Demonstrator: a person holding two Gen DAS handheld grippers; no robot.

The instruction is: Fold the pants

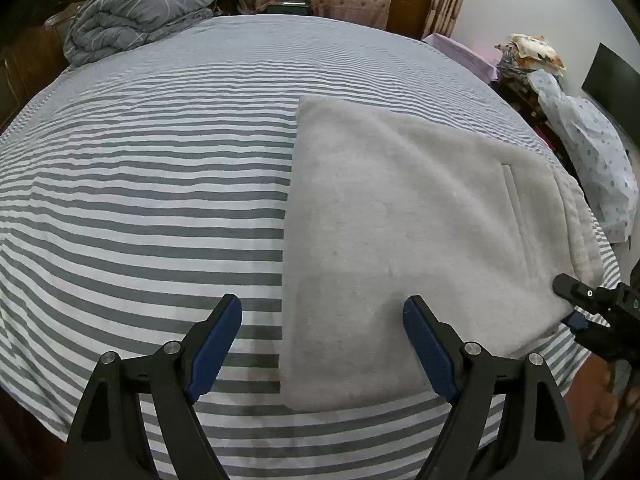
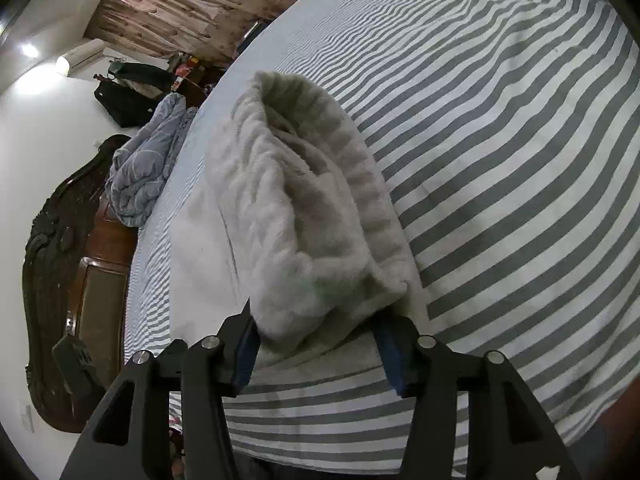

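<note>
The light grey fleece pants (image 1: 408,240) lie folded flat on the striped bed sheet (image 1: 152,184), with a pocket slit toward the right. My left gripper (image 1: 322,320) is open above the pants' near left edge, holding nothing. My right gripper (image 1: 570,300) reaches in at the pants' near right corner by the ribbed waistband. In the right wrist view the waistband end of the pants (image 2: 304,208) bulges between the open fingers of my right gripper (image 2: 316,340); the fingers stand wide on either side of it, and I cannot tell if they touch it.
A crumpled grey duvet (image 1: 140,16) sits at the bed's far left corner. A dark wooden headboard (image 2: 60,272) is beyond it. Piled bedding and a spotted cloth (image 1: 588,152) stand off the bed's right side. Curtains and a door are at the back.
</note>
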